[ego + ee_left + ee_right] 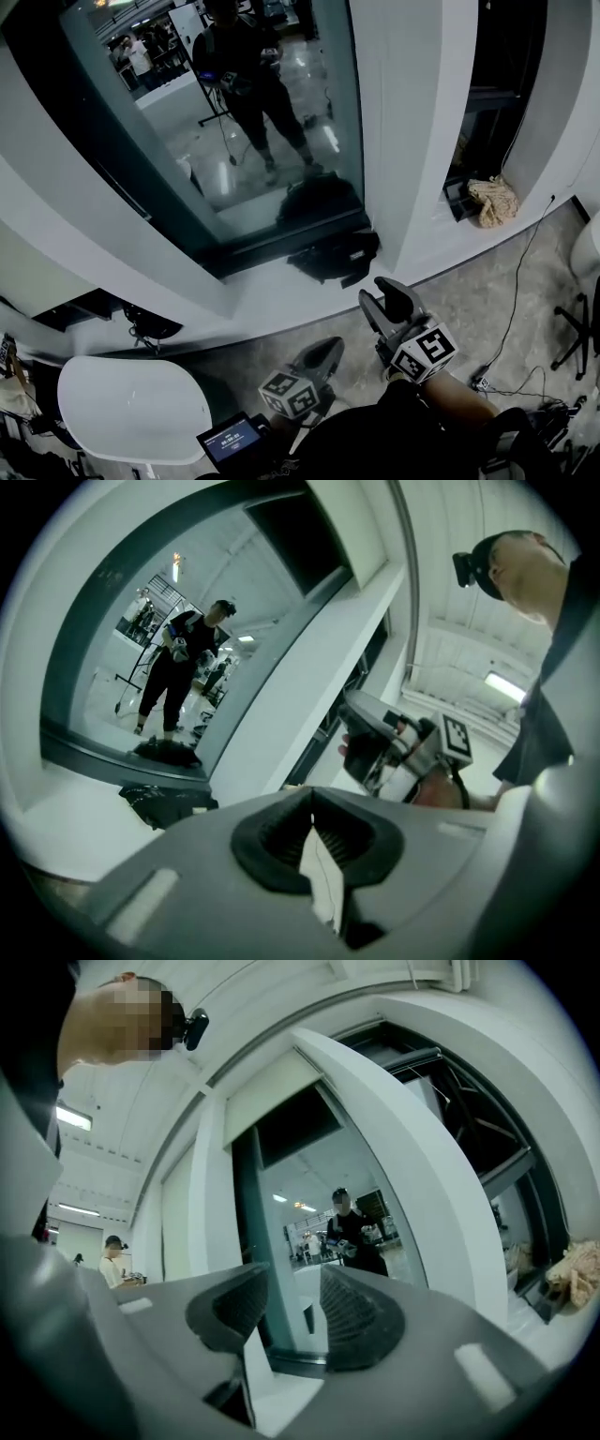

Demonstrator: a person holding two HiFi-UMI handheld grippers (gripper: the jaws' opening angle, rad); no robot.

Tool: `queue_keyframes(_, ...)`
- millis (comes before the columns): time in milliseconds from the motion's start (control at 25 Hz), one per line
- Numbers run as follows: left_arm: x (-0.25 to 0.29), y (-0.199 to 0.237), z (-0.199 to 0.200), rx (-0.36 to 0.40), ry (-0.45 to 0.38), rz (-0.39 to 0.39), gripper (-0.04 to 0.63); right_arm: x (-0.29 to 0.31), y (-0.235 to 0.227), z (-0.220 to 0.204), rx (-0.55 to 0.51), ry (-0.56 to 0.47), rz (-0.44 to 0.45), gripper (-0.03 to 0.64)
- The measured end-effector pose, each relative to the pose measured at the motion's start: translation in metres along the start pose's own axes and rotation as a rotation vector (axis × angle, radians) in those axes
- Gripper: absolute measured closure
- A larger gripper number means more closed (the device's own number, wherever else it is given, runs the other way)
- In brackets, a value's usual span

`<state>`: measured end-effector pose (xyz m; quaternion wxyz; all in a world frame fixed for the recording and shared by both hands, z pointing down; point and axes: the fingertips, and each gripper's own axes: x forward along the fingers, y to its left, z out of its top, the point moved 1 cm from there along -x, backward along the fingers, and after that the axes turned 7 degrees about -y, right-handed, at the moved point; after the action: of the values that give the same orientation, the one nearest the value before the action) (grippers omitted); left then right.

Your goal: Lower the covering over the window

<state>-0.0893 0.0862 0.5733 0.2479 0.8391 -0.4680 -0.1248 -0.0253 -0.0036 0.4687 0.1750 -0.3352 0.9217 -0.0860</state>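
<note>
The only container in sight is a black bag (336, 255), slumped on the white sill (272, 291) right against the foot of the window (169, 122). It looks closed or folded over, so I cannot tell what is in it. To the right, past a broad white pillar (412, 122), a dark recess (502, 84) opens, and a crumpled beige cloth (492, 200) lies at its foot. The window itself is a tall pane in a dark frame, and it mirrors the person (246, 84) who holds the two tools. A pale band across the very top of the opening seems to be the blind (277, 1087), sitting high with bare dark glass below it. The left gripper (312, 822) has its jaws pressed together with nothing between them, and it points toward the sill and the bag. The right gripper (292, 1312) is held a little higher, just beside the left. Its jaws are spread, and only the window frame shows through the gap. The bag lies between both grippers and the glass. A white round table (131, 408) stands at the lower left with a small lit screen (231, 439) beside it. Thin cables (514, 309) trail over the stone floor at the right. A second person (112, 1260) in a pale shirt stands far off to the left.
</note>
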Motion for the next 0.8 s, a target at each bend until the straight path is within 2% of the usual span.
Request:
queue_keyframes(40, 0.013, 0.008, 0.004, 0.006, -0.007, 0.009, 0.591, 0.015, -0.017, 0.003, -0.003, -0.013, -0.013, 0.434)
queue_keyframes(120, 0.04, 0.023, 0.017, 0.023, -0.029, 0.039, 0.583, 0.045, -0.051, 0.01, 0.002, -0.035, -0.028, 0.456)
queue_keyframes(280, 0.086, 0.039, 0.046, 0.04, -0.085, 0.117, 0.566, 0.105, -0.111, 0.029, 0.012, -0.064, -0.078, 0.452)
queue_keyframes(440, 0.136, 0.058, 0.081, 0.12, -0.128, 0.15, 0.557, 0.168, -0.155, 0.054, 0.001, -0.128, -0.1, 0.44)
queue_keyframes(520, 0.155, 0.069, 0.091, 0.109, -0.15, 0.171, 0.557, 0.196, -0.171, 0.059, 0.009, -0.134, -0.112, 0.44)
queue_keyframes(640, 0.172, 0.075, 0.095, 0.095, -0.137, 0.162, 0.557, 0.226, -0.187, 0.069, 0.024, -0.151, -0.139, 0.445)
queue_keyframes(800, 0.19, 0.093, 0.113, 0.079, -0.122, 0.132, 0.558, 0.273, -0.199, 0.082, -0.012, -0.178, -0.184, 0.443)
